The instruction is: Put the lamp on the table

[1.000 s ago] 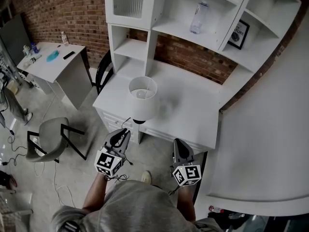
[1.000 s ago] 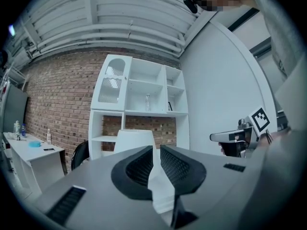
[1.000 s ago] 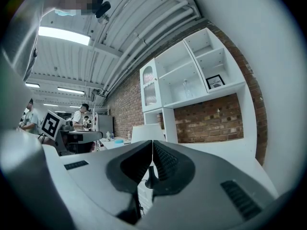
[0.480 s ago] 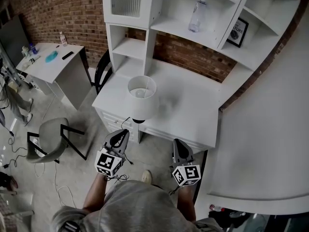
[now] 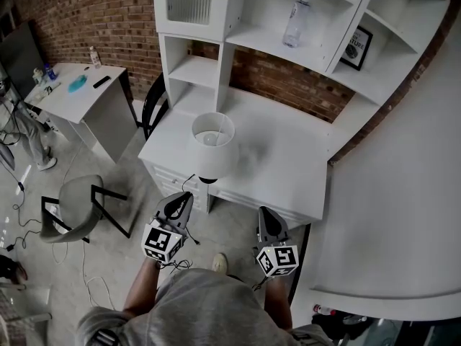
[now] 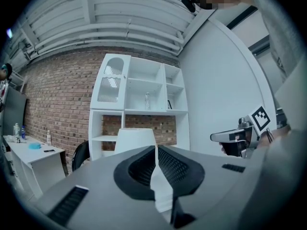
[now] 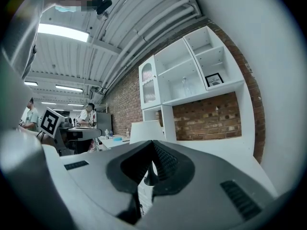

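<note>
White table lamp with drum shade and black base [image 5: 212, 146] stands upright at near left edge of white desk with shelf unit [image 5: 288, 168]. Left gripper [image 5: 186, 196] hangs near the lamp base, not touching, jaws closed together, nothing between them. Right gripper [image 5: 263, 210] sits further right, just short of the desk's near edge, jaws also closed and empty. Both point level at the desk. Clear plastic bottle [image 5: 295, 24] on upper shelf. Grey chair [image 5: 75, 207] far left on floor.
</note>
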Tool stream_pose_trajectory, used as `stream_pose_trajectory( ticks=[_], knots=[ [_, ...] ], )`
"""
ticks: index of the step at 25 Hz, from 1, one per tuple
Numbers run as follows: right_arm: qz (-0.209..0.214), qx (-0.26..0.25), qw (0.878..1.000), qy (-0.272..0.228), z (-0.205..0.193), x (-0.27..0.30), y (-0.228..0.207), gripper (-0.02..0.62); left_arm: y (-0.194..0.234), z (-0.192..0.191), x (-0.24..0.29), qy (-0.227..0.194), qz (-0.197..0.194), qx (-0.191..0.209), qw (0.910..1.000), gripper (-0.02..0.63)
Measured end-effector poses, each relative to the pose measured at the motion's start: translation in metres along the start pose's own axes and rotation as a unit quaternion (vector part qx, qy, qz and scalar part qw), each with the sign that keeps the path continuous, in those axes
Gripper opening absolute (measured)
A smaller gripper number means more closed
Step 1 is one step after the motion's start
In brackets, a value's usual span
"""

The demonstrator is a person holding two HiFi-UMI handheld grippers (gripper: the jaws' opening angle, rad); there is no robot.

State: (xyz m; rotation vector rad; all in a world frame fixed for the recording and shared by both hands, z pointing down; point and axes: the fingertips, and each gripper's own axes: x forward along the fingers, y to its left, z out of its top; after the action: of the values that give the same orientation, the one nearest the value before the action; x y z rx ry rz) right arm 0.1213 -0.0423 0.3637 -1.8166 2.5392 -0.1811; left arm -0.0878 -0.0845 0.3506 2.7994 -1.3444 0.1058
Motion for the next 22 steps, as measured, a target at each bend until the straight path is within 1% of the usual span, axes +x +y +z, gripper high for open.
stream_pose_trajectory(
  ticks=[10,14,18,22],
  knots=[
    [0.005,0.005,1.000,-0.004,-0.0009,0.0029,0.0004,0.023,0.0036,-0.0020,0.0024,0.001,0.002,0.000,1.0000,0.021],
    [0.004,0.007,1.000,0.000,-0.0046,0.0033,-0.0008,0.023,0.0021,-0.0048,0.0039,0.010,-0.003,-0.002,0.9999,0.021],
    [0.002,0.007,1.000,0.001,-0.0057,0.0044,-0.0010,0.023,0.0029,-0.0015,0.0065,0.002,-0.005,-0.002,1.0000,0.021],
    [0.001,0.007,1.000,0.002,-0.0063,0.0054,-0.0012,0.023,0.0035,-0.0036,0.0078,0.007,-0.005,-0.006,0.9999,0.021]
  ],
)
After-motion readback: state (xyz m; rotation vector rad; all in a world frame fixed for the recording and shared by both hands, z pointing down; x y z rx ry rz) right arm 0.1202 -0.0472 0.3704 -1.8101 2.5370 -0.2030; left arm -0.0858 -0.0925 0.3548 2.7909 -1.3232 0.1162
